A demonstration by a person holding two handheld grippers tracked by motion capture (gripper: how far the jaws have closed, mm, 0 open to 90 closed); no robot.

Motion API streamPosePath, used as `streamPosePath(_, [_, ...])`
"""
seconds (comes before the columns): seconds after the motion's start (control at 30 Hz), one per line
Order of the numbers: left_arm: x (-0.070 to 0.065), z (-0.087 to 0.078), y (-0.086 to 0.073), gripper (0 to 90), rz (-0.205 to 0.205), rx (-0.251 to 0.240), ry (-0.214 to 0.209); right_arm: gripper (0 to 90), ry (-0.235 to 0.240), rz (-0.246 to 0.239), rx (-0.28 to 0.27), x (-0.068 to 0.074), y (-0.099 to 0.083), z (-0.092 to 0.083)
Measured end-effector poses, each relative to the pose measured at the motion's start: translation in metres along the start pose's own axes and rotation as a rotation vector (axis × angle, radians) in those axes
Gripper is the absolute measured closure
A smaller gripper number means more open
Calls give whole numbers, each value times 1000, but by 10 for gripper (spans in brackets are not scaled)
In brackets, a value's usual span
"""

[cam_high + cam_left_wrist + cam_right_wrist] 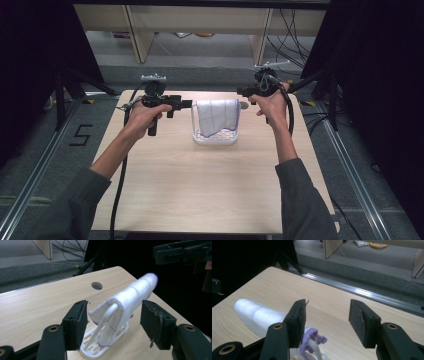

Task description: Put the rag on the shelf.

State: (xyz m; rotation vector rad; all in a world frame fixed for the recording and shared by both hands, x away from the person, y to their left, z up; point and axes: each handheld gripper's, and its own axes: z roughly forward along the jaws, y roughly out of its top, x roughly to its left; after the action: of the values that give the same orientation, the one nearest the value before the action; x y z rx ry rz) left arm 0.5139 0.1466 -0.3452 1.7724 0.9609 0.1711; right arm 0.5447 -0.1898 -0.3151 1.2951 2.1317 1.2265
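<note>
Both claws stand wide and empty: your left claw (113, 322) straddles the white cloth (216, 116) without pressing it, your right claw (327, 321) beside it. The cloth drapes the white rack (215, 137) near the desk's far edge; draw both away level so neither snags it

Lab/recording rig: black curtains (30, 60), floor rails (30, 180), loose cables (295, 30)

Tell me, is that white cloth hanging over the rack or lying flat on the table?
Hanging. The white cloth is draped over the top bar of the small white rack, falling down its sides.
</note>
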Motion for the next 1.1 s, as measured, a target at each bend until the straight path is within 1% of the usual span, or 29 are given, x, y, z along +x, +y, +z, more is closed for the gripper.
streamPosePath(0.07, [-4, -3, -4, 378, 23, 13, -9, 487, 8, -1, -4, 2, -3, -3])
streamPosePath(0.1, [-6, -4, -7, 378, 32, 16, -9, 485, 9, 3, -5, 4, -5, -4])
streamPosePath(0.13, [-9, -4, -9, 379, 40, 19, -4, 483, 13, -7, -9, 3, -6, -5])
streamPosePath(0.17, [-10, -5, -11, 380, 45, 25, -11, 480, 11, -18, -9, 4, -8, -7])
streamPosePath(0.23, [-13, -6, -15, 381, 46, 25, -23, 476, 13, -19, -13, 6, -10, -10])
streamPosePath(0.27, [-15, -7, -17, 381, 50, 22, -19, 475, 15, -22, -17, 8, -11, -12])
streamPosePath(0.37, [-20, -8, -22, 381, 60, 22, -31, 466, 19, -26, -32, 11, -14, -19])
streamPosePath(0.4, [-22, -8, -26, 379, 68, 35, -35, 458, 19, -24, -34, 12, -17, -24])
streamPosePath(0.43, [-22, -8, -26, 374, 68, 35, -35, 458, 19, -24, -34, 12, -17, -24])
streamPosePath(0.47, [-23, -9, -28, 370, 72, 39, -32, 455, 28, -24, -46, 12, -21, -29])
streamPosePath(0.5, [-24, -9, -30, 370, 68, 32, -37, 455, 28, -24, -46, 12, -21, -29])
streamPosePath(0.53, [-25, -10, -32, 368, 69, 32, -33, 451, 31, -23, -45, 12, -23, -31])
streamPosePath(0.57, [-26, -11, -34, 363, 72, 33, -40, 450, 31, -27, -46, 12, -26, -33])
streamPosePath(0.6, [-27, -12, -36, 358, 69, 27, -30, 444, 36, -33, -50, 13, -28, -35])
streamPosePath(0.63, [-27, -13, -38, 341, 67, 35, -36, 436, 41, -23, -53, 14, -34, -38])
streamPosePath(0.67, [-28, -14, -40, 340, 67, 34, -35, 432, 43, -22, -54, 14, -37, -40])
streamPosePath(0.7, [-29, -15, -42, 340, 68, 37, -40, 432, 43, -22, -54, 14, -37, -40])
streamPosePath(0.73, [-29, -16, -44, 335, 73, 34, -42, 422, 44, -28, -53, 15, -43, -43])
streamPosePath(0.77, [-30, -17, -46, 335, 74, 35, -44, 422, 44, -28, -53, 15, -43, -43])
streamPosePath(0.8, [-31, -18, -48, 332, 77, 35, -43, 418, 54, -36, -54, 16, -46, -43])
streamPosePath(0.83, [-32, -19, -50, 326, 78, 37, -46, 418, 55, -24, -52, 18, -49, -45])
streamPosePath(0.87, [-33, -20, -53, 322, 81, 34, -44, 417, 60, -36, -62, 19, -52, -45])
streamPosePath(0.93, [-36, -23, -60, 307, 86, 39, -42, 403, 78, -34, -67, 26, -61, -47])
streamPosePath(0.97, [-36, -23, -60, 298, 86, 39, -42, 403, 78, -34, -67, 26, -61, -47])
streamPosePath(1.0, [-37, -24, -63, 298, 88, 39, -45, 399, 88, -33, -68, 28, -64, -48])
streamPosePath(1.03, [-37, -25, -66, 290, 92, 38, -47, 388, 87, -46, -79, 33, -70, -49])
streamPosePath(1.1, [-39, -27, -73, 286, 92, 44, -46, 380, 91, -53, -76, 34, -72, -49])
